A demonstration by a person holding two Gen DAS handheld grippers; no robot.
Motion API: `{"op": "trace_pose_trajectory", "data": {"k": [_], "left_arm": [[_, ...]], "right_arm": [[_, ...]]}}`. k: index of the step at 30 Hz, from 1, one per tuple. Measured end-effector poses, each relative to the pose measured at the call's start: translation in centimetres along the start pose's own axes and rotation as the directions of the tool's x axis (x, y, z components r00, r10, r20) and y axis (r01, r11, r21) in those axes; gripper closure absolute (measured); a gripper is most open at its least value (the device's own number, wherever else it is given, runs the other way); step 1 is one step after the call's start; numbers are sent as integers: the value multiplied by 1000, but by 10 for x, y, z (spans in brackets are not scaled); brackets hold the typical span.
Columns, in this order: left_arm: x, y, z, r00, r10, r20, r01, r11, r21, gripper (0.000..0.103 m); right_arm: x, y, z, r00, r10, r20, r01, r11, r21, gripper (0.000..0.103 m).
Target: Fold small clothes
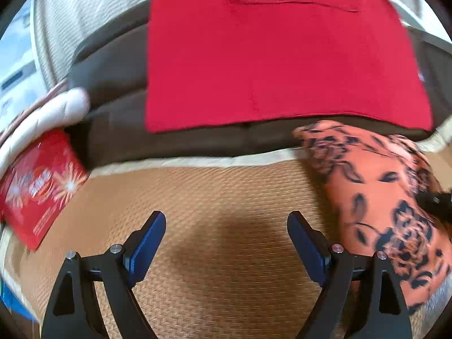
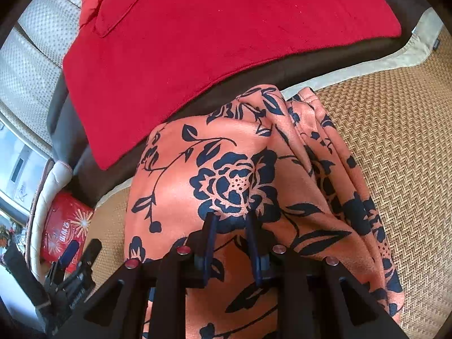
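An orange garment with a dark blue flower print (image 2: 240, 175) lies bunched on the woven mat (image 2: 395, 155). It also shows at the right of the left wrist view (image 1: 381, 195). My right gripper (image 2: 230, 220) is over the garment, its fingers (image 2: 210, 231) close together with a fold of the cloth between them. My left gripper (image 1: 226, 223) is open and empty above the bare mat (image 1: 220, 206), left of the garment. It also shows at the lower left of the right wrist view (image 2: 82, 250).
A red towel (image 1: 268, 56) lies flat on a dark brown cushion (image 1: 113, 70) behind the mat. A red printed packet (image 1: 39, 186) and a white padded edge (image 1: 50, 113) sit at the left. Beige upholstery (image 2: 36, 56) is behind.
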State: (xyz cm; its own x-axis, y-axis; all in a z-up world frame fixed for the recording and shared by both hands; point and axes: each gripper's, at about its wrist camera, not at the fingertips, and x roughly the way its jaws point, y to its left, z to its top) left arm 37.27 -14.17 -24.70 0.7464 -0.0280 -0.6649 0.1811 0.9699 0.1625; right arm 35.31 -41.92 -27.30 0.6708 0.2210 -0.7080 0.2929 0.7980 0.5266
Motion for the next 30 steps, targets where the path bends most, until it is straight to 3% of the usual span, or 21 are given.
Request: {"op": "trace_pose_trajectory", "data": {"k": [6, 15, 23, 26, 30], "left_arm": [[17, 28, -5, 994, 52, -94, -60, 995, -81, 15], [10, 44, -3, 997, 64, -33, -67, 994, -92, 15], [7, 40, -1, 998, 49, -26, -51, 995, -90, 15], [8, 35, 0, 1000, 14, -20, -16, 996, -93, 15], [18, 7, 6, 990, -137, -30, 135, 989, -61, 15]], "right_arm": [[-5, -5, 2, 1000, -19, 6, 19, 1000, -14, 77], [-2, -5, 2, 1000, -26, 5, 26, 1000, -16, 77], [-1, -4, 2, 1000, -30, 4, 30, 999, -20, 77], [-1, -4, 3, 1000, -24, 1, 24, 999, -21, 78], [-13, -3, 11, 998, 32, 50, -30, 999, -27, 76]]}}
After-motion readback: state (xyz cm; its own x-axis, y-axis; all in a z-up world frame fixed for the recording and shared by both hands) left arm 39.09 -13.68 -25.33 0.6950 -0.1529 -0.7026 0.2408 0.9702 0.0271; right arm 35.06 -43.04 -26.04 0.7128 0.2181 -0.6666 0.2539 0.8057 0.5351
